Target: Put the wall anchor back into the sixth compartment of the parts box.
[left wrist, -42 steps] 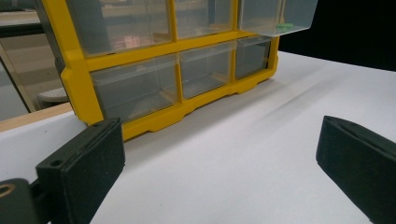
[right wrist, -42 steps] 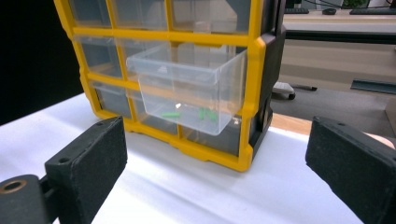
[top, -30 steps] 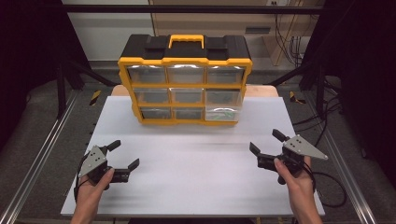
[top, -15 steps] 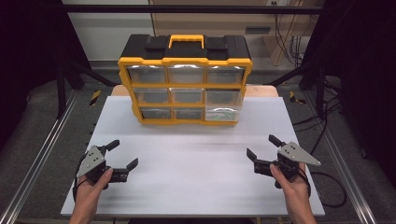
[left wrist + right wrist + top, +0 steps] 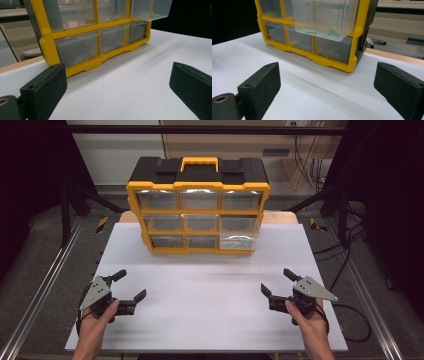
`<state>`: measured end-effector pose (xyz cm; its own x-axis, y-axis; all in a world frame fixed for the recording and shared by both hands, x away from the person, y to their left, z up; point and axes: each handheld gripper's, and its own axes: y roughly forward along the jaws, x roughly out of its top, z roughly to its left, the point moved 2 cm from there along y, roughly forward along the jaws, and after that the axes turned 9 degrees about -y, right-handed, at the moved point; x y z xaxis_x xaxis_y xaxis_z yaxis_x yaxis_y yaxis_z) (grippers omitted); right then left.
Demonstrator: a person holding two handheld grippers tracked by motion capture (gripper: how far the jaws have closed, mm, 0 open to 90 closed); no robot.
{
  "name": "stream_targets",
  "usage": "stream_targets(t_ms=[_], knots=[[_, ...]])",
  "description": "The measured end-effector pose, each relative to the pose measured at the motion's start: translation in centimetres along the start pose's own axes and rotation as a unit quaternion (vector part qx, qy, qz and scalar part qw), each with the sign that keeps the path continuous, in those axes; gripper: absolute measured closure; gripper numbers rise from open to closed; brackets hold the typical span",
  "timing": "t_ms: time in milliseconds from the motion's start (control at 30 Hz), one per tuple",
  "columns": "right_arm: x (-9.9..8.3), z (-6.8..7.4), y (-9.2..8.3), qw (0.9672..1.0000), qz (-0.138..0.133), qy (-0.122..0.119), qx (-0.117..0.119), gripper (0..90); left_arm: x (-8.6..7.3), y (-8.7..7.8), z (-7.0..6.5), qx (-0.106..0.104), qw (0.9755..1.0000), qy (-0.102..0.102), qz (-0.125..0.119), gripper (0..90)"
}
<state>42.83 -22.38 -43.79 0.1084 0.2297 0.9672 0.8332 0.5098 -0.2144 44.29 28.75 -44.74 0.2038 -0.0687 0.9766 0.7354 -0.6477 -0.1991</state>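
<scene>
While the left tongs (image 5: 122,289) have kept their place near the desk's (image 5: 210,320) near left corner, the right tongs (image 5: 279,285) have drifted slightly inward and nearer the front edge, so no reach has begun. Both stand wide open, holding and touching nothing. At the far edge sits the yellow drawer cabinet (image 5: 198,210); its lower right drawer (image 5: 324,18), pulled out, holds small green pieces (image 5: 331,31).

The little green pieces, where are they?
The green pieces lie in the pulled-out clear drawer, middle row on the right side of the yellow drawer organizer at the table's far end, seen from the right gripper view.
</scene>
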Motion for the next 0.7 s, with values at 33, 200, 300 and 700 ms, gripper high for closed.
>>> stream_targets(t_ms=[33,200,300,700], knots=[[-0.1,0.0,0.0,1.0000,0.000,0.001,0.001,7.4,0.0,0.0,0.0,0.000,1.0000,0.000,0.000,1.3],[-0.6,0.1,0.2,1.0000,-0.002,0.004,0.004,6.7,0.0,0.0,-0.1,-0.004,1.0000,0.002,-0.003,1.2],[-0.9,0.3,0.3,0.9999,0.000,0.002,0.015,6.0,0.0,0.0,-0.1,-0.006,1.0000,0.003,-0.003,1.2],[-2.5,1.4,1.5,0.9983,-0.013,0.001,0.058,5.6,-0.2,0.1,0.2,-0.013,0.9997,-0.016,-0.009,0.9]])
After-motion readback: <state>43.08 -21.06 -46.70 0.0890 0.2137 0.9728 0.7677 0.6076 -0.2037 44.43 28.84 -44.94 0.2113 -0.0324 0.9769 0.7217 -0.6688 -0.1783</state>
